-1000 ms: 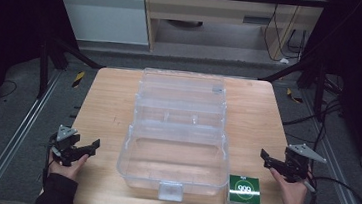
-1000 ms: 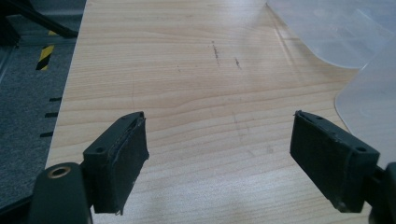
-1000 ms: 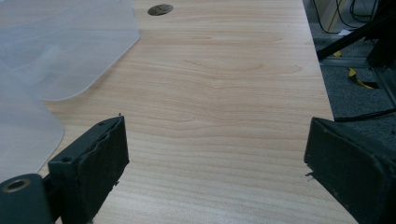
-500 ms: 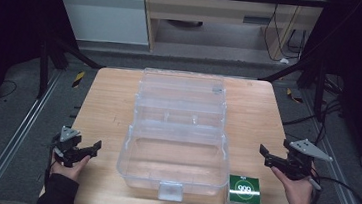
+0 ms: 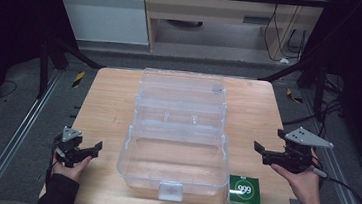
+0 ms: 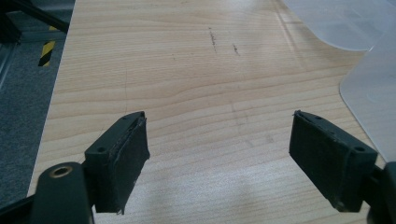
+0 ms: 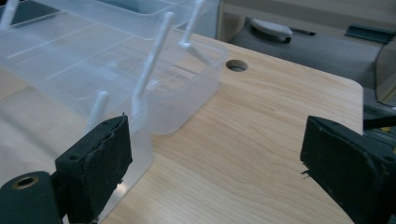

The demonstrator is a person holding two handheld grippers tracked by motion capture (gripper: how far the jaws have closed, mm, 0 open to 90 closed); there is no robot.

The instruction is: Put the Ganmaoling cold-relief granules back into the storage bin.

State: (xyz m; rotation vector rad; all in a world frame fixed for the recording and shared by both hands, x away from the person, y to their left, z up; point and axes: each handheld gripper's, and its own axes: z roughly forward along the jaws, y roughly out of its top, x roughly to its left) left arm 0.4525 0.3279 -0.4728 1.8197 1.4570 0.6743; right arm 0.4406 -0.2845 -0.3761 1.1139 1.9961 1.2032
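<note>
1. A clear plastic organizer box (image 5: 178,132) lies open in the middle of the wooden table (image 5: 248,108). Its lid is folded back toward the far edge and its deep base sits nearest the person.
2. A latch tab (image 5: 170,190) sits at the middle of the box's near wall, close to the table's front edge.
3. In the right gripper view the box (image 7: 93,60) shows tiered trays joined by thin white arms (image 7: 152,60). How many tiers there are is hard to judge through the clear plastic.
4. A small green carton (image 5: 243,192) marked "999" stands just beside the box's near right corner, by the table's front edge.
5. The right gripper (image 5: 262,152) is held above the table's right edge, well apart from the box, with its jaws pointing left toward it. Its own view shows the jaws (image 7: 215,158) spread wide over bare wood, gripping nothing.
6. The left gripper (image 5: 95,149) is held at the near left corner of the table, near the box's left wall but clear of it. Its jaws (image 6: 217,154) are likewise spread wide and empty over the wood, with the box's edge (image 6: 369,107) at the right of that view.
7. A round hole (image 7: 236,65) pierces the tabletop just past the box's far corner.
</note>
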